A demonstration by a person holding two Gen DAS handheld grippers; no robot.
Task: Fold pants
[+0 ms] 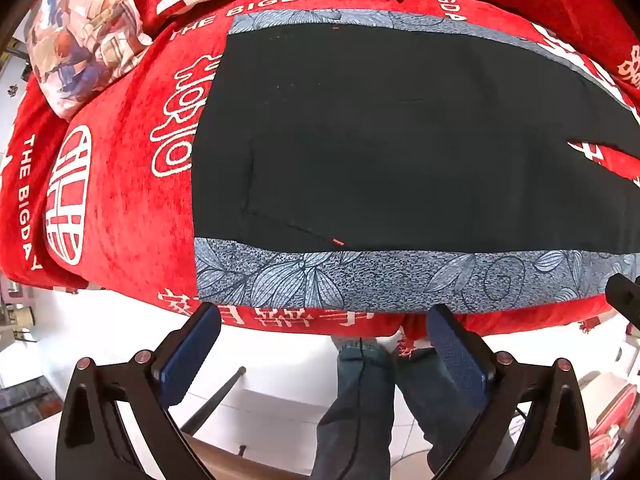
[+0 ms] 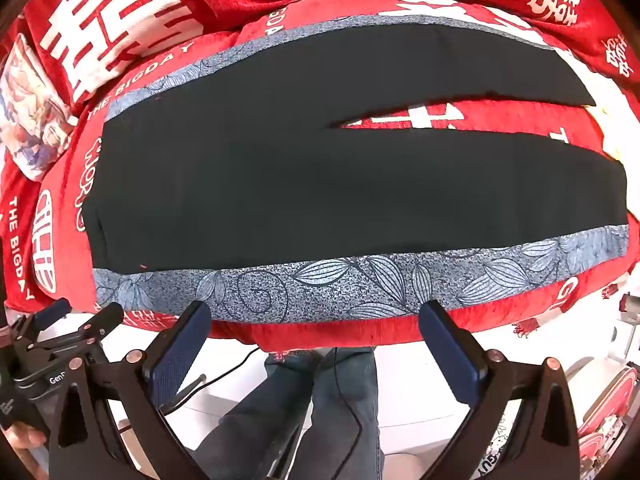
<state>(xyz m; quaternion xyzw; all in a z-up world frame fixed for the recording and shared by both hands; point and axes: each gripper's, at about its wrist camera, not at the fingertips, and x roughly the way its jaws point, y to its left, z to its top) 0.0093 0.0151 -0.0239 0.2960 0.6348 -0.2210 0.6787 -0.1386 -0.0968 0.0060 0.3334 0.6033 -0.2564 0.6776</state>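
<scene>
Black pants with grey floral side stripes lie flat and spread out on a red bedcover, waistband to the left, the two legs parting to the right. My left gripper hovers open above the near bed edge, just below the near floral stripe at the waist end, nothing between its blue pads. My right gripper is also open and empty, over the same near stripe further along the leg. The left gripper shows at the lower left of the right wrist view.
The red bedcover carries white lettering. A printed pillow lies at the far left. A person's jeans-clad legs stand against the near bed edge on a white floor.
</scene>
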